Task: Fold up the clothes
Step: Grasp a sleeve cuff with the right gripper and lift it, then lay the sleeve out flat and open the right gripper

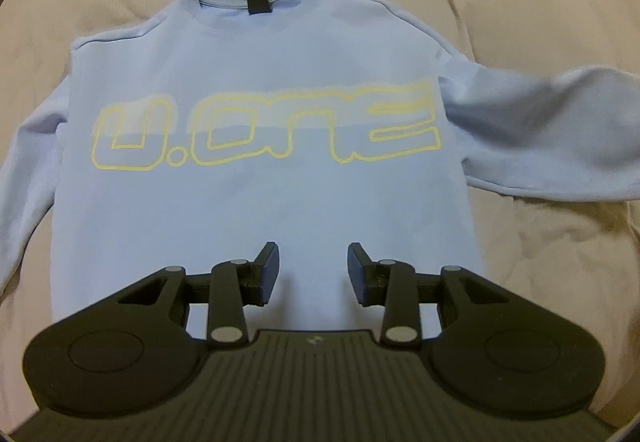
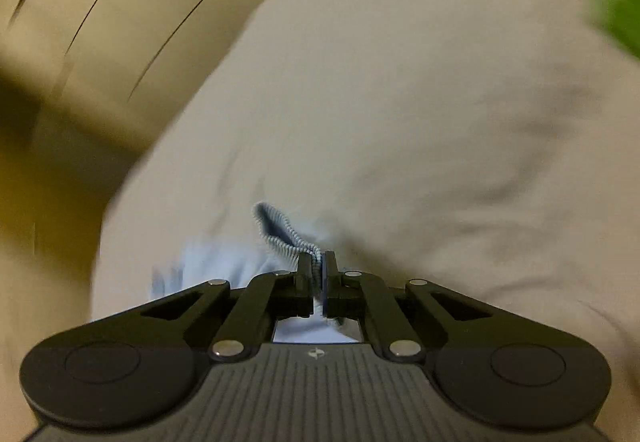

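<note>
A light blue sweatshirt [image 1: 256,81] with yellow outlined lettering lies flat, front up, collar at the far side, on a beige bedspread [image 1: 520,1]. One sleeve [image 1: 552,133] stretches out to the right. My left gripper [image 1: 313,262] hovers above the lower body of the sweatshirt, open, with nothing between its fingers. In the blurred right wrist view my right gripper [image 2: 318,262] is shut on the ribbed cuff [image 2: 280,230] of a light blue sleeve, which sticks out past the fingertips.
The beige bedspread [image 2: 440,121] is wrinkled around the garment. In the right wrist view a pale panelled surface [image 2: 100,21] fills the upper left and a blurred green thing [image 2: 620,9] shows at the right edge.
</note>
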Available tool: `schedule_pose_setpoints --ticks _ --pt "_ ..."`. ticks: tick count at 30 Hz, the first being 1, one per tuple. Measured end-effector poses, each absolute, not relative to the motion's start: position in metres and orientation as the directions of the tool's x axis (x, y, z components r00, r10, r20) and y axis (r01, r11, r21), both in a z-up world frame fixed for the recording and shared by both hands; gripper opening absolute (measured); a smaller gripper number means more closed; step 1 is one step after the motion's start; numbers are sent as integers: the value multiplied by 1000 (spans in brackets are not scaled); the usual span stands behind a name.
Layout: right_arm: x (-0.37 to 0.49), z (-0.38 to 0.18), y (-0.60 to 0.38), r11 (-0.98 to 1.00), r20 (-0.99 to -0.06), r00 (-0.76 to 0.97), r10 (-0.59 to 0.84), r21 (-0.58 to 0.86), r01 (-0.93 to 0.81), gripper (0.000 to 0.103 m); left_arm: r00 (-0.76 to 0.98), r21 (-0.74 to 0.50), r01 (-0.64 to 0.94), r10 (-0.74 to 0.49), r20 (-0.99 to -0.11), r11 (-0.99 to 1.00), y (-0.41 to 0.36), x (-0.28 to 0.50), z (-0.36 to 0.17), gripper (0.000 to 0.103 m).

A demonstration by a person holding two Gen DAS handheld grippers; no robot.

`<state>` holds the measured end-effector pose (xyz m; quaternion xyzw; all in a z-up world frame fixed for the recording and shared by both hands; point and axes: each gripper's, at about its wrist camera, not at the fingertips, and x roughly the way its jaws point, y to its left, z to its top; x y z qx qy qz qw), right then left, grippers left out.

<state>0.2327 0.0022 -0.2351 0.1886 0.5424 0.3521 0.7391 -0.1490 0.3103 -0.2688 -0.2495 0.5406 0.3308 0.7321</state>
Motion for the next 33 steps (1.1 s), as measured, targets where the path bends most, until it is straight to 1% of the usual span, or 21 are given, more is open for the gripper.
schedule_pose_setpoints --ticks 2,5,7,10,12,14,15,16,17,18,19,20,21,22,23,24,28,30,33 --pt "248 -233 -42 699 -663 223 715 692 -182 4 196 -7 -747 211 -958 664 306 -146 -269 32" --pt "257 -236 -84 717 -679 264 685 694 -74 3 202 -13 -737 202 -958 676 299 -142 -269 32" --pt "261 -254 -104 745 -727 244 642 667 23 3 205 -11 -729 203 -957 685 294 -139 -267 33" --pt "258 -287 -120 733 -759 183 625 651 197 3 211 -9 -724 210 -955 690 289 -141 -263 38" --pt "251 -297 -125 760 -795 162 584 606 234 3 210 -9 -731 212 -954 683 287 -144 -263 38" --pt "252 -303 -116 856 -869 139 476 493 153 4 201 -10 -742 209 -957 670 286 -148 -265 38" --pt "253 -306 -110 908 -909 135 395 409 91 8 198 -10 -748 208 -958 664 285 -150 -265 38" --pt "249 -308 -101 957 -948 144 285 290 14 8 197 -11 -752 209 -958 659 285 -152 -264 38" --pt "245 -310 -94 983 -970 162 180 173 -56 11 199 -14 -756 209 -957 654 284 -156 -263 38" --pt "242 -306 -87 991 -976 190 110 92 -101 18 201 -17 -761 210 -957 649 283 -161 -262 38" --pt "237 -299 -80 990 -971 227 77 48 -132 23 200 -17 -766 213 -957 643 282 -166 -262 39" --pt "231 -291 -73 986 -964 259 64 21 -165 38 196 -16 -773 214 -957 634 282 -173 -261 39" --pt "221 -283 -64 976 -956 276 104 45 -212 53 191 -16 -782 215 -958 624 281 -181 -262 39" --pt "211 -275 -55 964 -946 290 145 68 -258 58 186 -17 -791 214 -959 612 281 -190 -263 39" --pt "200 -269 -45 947 -938 292 189 95 -307 66 181 -19 -801 211 -961 599 282 -199 -264 39" --pt "187 -267 -31 923 -939 251 236 136 -360 68 174 -20 -812 209 -962 584 283 -210 -266 39" --pt "126 -286 29 820 -939 -17 342 308 -483 69 147 -21 -858 205 -968 514 288 -261 -270 39" --pt "90 -301 55 785 -925 -166 342 378 -490 70 138 -25 -879 206 -969 476 294 -291 -269 39" --pt "31 -314 83 747 -908 -299 295 414 -520 70 125 -29 -914 214 -969 404 313 -344 -266 42"
